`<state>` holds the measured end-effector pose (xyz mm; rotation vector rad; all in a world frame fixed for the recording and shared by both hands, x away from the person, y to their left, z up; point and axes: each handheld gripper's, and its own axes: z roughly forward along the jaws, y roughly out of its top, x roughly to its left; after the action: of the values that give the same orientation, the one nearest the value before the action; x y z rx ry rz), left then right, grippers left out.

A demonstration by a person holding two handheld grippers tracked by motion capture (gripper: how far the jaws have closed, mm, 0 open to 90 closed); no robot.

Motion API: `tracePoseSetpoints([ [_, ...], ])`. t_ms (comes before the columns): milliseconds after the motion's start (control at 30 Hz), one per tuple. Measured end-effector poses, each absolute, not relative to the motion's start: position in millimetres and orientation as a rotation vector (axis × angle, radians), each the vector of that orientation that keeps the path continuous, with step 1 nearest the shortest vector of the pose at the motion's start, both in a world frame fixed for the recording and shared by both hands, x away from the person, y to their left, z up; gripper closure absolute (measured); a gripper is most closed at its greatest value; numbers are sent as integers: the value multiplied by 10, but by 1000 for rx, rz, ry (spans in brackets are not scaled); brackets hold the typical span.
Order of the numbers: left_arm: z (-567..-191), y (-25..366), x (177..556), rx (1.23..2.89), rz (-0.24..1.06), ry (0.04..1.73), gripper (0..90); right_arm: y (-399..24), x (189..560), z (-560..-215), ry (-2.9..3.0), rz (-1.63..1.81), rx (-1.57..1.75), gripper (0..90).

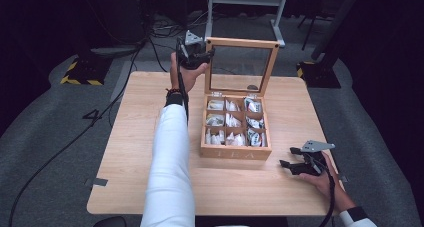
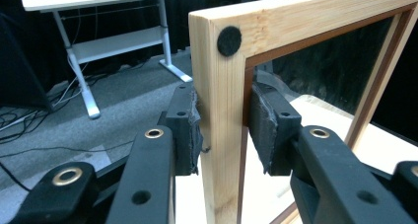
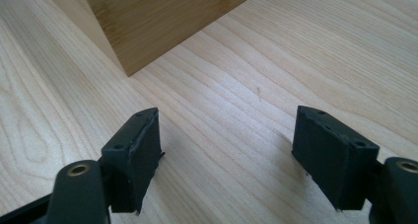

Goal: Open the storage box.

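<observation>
Wooden tea box (image 1: 235, 151) sits about mid-table, a bit to the right, on the pale wood table (image 1: 130, 152), with its glass-paned lid (image 1: 242, 64) standing up open at the far side. I've got my left gripper (image 1: 200, 54) reached out to the far left corner of that lid, and it's clamped on the frame: in the left gripper view the two pads (image 2: 190, 130) sit on either side of the lid's upright wooden edge (image 2: 219, 135), the left one pressed against the wood, the right one just at the inner face by the glass. There's a little black felt dot (image 2: 229, 40) on the top corner of the frame. Inside the box I can see nine compartments with tea bags (image 1: 234, 121) in them, mostly white packets, and the right-hand column has some with darker print. My right gripper (image 1: 292, 159) is resting low near the right front corner of the box, just off to the right of it, jaws spread wide with nothing between them; in the right gripper view it's just bare table between the pads (image 3: 135, 157) and the box corner (image 3: 148, 21) a bit farther ahead. Beyond the table there's grey floor (image 1: 50, 117), some cables (image 1: 75, 137) and a white desk frame (image 1: 247, 2).
</observation>
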<state>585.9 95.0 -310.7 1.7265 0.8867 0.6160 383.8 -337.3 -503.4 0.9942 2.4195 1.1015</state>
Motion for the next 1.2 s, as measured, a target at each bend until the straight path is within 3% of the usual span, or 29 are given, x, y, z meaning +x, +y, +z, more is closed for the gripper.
tracePoseSetpoints([
  [567,-3174,923,6039,1710,623,917,641,-3354,3850,-5035,2420,1090,986,260],
  [733,-3219,863,6038,1725,690,938,626,-3353,3849,-5035,2420,1089,986,259],
  [1200,-3645,875,6038,1832,658,955,610,-3350,3848,-5037,2428,1089,980,243],
])
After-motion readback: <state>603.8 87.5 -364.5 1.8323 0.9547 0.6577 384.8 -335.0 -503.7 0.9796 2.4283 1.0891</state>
